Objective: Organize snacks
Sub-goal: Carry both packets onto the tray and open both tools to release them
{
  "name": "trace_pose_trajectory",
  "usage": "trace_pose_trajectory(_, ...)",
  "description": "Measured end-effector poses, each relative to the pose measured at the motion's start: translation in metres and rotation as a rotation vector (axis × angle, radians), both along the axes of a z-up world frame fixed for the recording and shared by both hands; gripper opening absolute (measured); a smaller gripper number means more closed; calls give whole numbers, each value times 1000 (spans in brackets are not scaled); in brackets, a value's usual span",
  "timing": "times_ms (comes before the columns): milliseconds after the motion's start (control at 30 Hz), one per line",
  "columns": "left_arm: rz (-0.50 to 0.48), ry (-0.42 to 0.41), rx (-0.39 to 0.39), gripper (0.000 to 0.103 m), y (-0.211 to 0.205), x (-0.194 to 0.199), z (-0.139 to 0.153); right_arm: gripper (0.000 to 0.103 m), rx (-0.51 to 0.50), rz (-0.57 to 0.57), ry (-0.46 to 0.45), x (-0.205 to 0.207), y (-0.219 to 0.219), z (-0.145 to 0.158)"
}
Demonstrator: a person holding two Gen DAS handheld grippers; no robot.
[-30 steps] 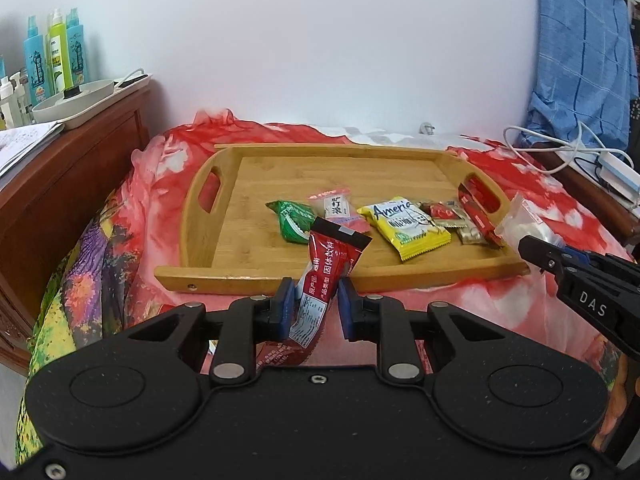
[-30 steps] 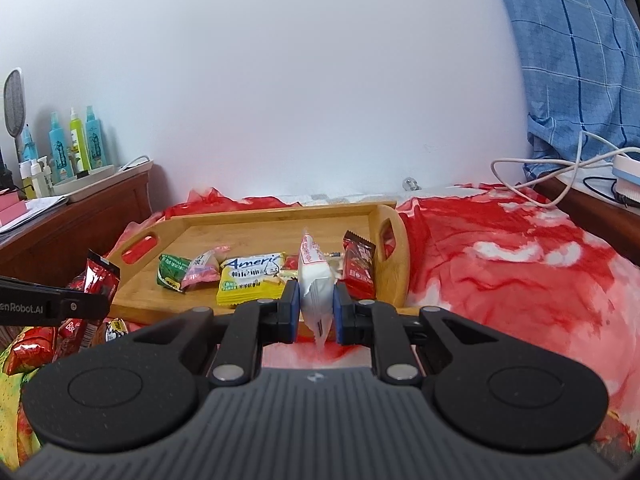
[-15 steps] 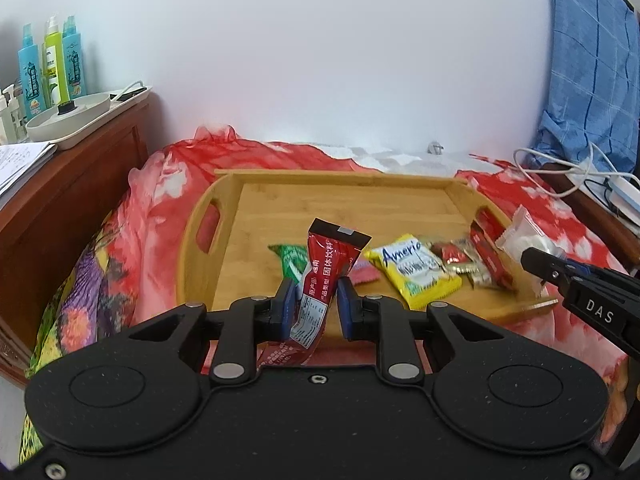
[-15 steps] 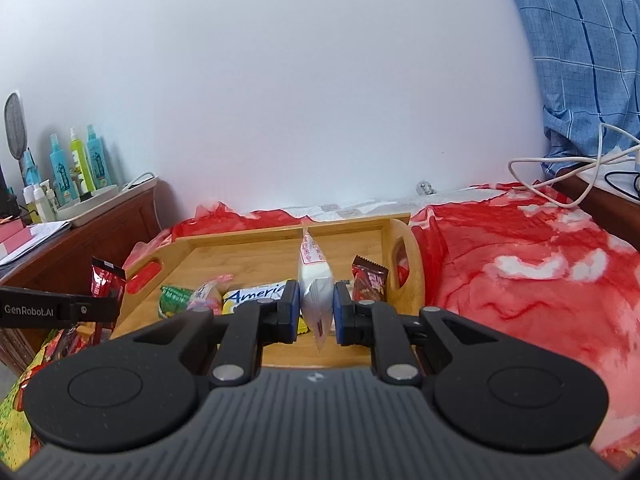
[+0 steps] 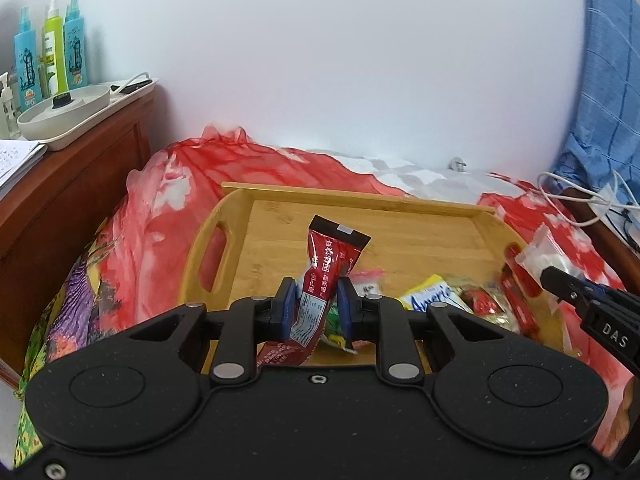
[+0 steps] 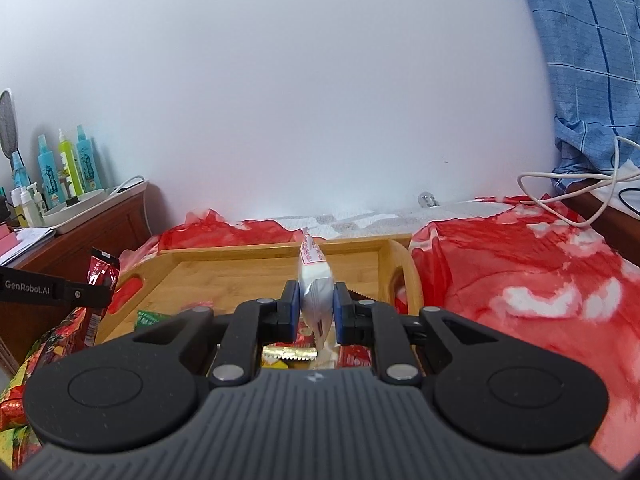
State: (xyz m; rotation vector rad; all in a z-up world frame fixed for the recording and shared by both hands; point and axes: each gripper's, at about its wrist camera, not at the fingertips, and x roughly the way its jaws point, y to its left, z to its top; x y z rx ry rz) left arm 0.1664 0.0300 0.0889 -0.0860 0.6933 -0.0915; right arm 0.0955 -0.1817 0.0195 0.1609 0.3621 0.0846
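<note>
A bamboo tray (image 5: 400, 204) with handle slots lies on a red bedspread; it also shows in the right wrist view (image 6: 240, 256). My left gripper (image 5: 316, 304) is shut on a red snack packet (image 5: 332, 260) and holds it above the tray's front left part. My right gripper (image 6: 316, 306) is shut on a white snack packet (image 6: 314, 276) above the tray's front right part. A yellow packet (image 5: 432, 294), a green packet (image 5: 334, 320) and small red packets (image 5: 516, 288) lie in the tray under the grippers.
A wooden bedside cabinet (image 5: 60, 184) stands left with a white dish (image 5: 64, 112), bottles (image 5: 48, 56) and papers. White cables (image 6: 576, 192) and blue checked cloth (image 6: 592, 60) are at the right. More snack wrappers (image 6: 16, 400) lie on the bed, front left.
Both grippers have moved forward over the tray, each with its packet still held. The snacks lying in the tray now sit under and behind the fingers.
</note>
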Motion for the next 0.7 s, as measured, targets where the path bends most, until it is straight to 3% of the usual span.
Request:
trace_pose_trajectory(267, 30, 37, -1, 20, 5, 32, -11, 21, 13, 6, 28, 21, -1, -3)
trace_pose_trajectory(700, 113, 106, -92, 19, 16, 84, -29, 21, 23, 14, 72, 59, 1, -12)
